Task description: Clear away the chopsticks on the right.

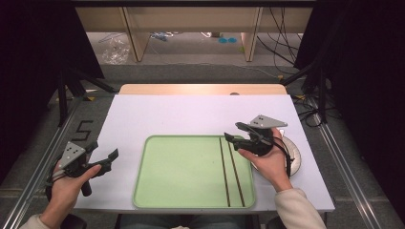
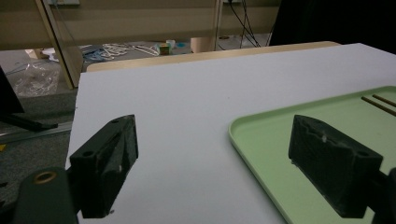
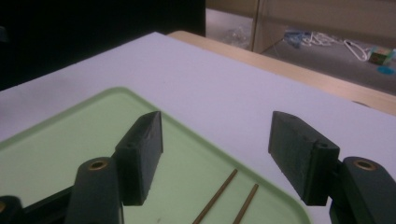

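A pale green tray lies on the white table top. Two thin brown sticks rest side by side along the tray's right part. My right gripper hovers over the tray's upper right corner, open, with nothing between its jaws. In the right gripper view the right gripper looks down on the tray, and the sticks lie just below it. My left gripper is held left of the tray, open and empty. In the left gripper view the left gripper straddles the tray's near corner.
A round pale dish sits on the table under the right hand, right of the tray. A wooden table edge runs behind the white top. Dark stands and cables flank both sides on the floor.
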`<state>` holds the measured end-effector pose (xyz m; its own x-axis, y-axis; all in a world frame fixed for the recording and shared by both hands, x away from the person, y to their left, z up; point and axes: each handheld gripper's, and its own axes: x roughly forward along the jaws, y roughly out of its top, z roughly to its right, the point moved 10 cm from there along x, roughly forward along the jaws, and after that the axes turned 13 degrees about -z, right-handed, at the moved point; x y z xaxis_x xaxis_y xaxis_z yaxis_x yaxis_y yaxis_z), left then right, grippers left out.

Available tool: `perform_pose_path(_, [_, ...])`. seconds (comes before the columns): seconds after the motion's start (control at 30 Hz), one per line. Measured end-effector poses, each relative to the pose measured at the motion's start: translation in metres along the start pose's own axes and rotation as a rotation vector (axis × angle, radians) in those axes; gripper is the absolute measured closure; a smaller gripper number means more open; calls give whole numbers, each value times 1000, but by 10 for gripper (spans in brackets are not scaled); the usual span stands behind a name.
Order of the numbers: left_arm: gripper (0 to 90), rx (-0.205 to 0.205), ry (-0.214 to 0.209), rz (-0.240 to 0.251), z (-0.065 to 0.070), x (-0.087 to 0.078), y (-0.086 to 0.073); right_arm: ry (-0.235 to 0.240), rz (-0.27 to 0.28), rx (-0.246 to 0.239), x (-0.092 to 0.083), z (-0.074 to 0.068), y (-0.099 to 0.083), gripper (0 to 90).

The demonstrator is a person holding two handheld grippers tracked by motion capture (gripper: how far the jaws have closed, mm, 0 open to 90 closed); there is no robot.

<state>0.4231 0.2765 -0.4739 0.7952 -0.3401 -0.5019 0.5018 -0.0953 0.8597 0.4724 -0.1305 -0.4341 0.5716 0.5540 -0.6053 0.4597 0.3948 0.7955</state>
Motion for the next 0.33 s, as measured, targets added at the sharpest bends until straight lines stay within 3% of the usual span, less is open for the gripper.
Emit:
perform_pose_path(0.1, [159,1,2,0,0,0,0,3,32,-2,-12,-4,-7,359])
perform_pose_path(0.33, [159,3,8,-7,0,1,0,-9,-11,13,-18,-2,-24,356])
